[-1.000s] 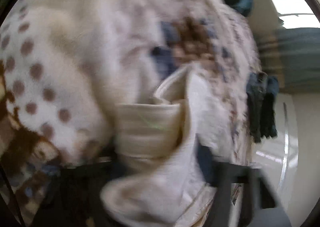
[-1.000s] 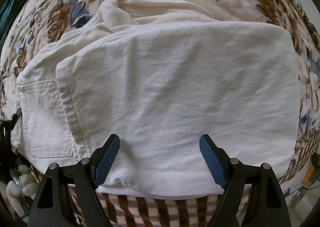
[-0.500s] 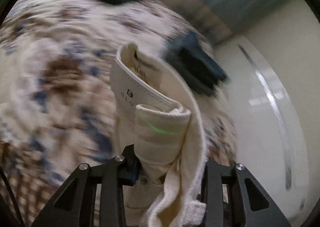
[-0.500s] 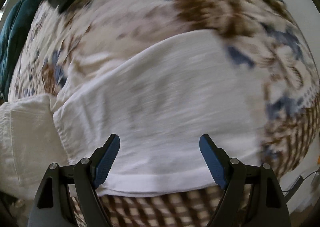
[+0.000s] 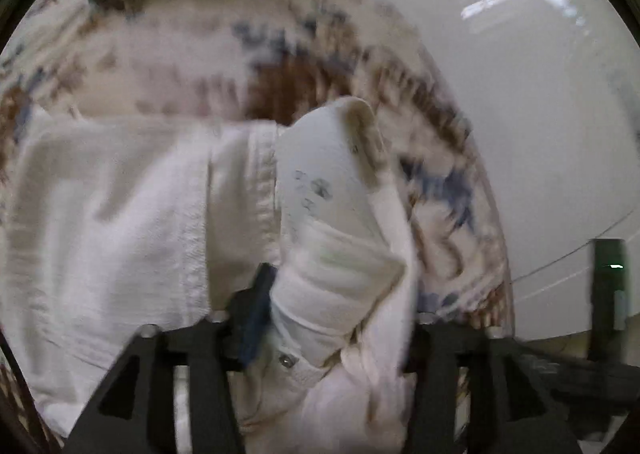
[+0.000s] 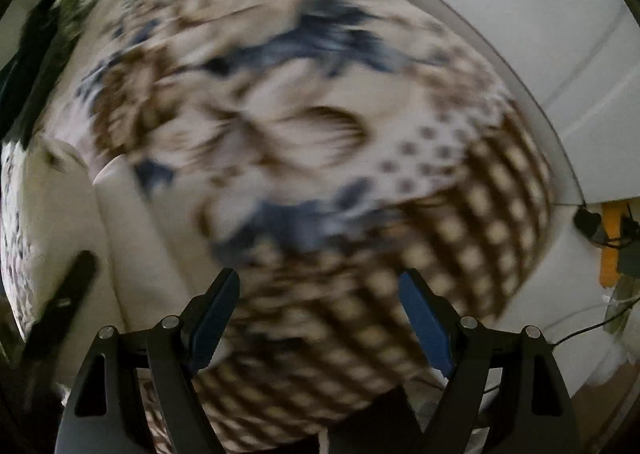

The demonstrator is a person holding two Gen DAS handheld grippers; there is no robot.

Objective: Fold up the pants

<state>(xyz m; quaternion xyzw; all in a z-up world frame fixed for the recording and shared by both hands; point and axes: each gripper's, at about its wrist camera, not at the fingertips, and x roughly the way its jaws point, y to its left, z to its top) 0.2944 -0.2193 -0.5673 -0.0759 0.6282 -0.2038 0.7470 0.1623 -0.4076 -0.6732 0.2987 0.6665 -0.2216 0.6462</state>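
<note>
A: White waistband of the pants (image 5: pixel 340 254) sits bunched between the left gripper (image 5: pixel 332 310) fingers, which are opening.

B: Risk: released mid-swing, the fold lands crooked on the floral bedspread (image 5: pixel 280 54).

A: Right gripper (image 6: pixel 320 318)?

B: Fingers wide apart, empty, above bedspread; it cannot steady the pants.
</note>
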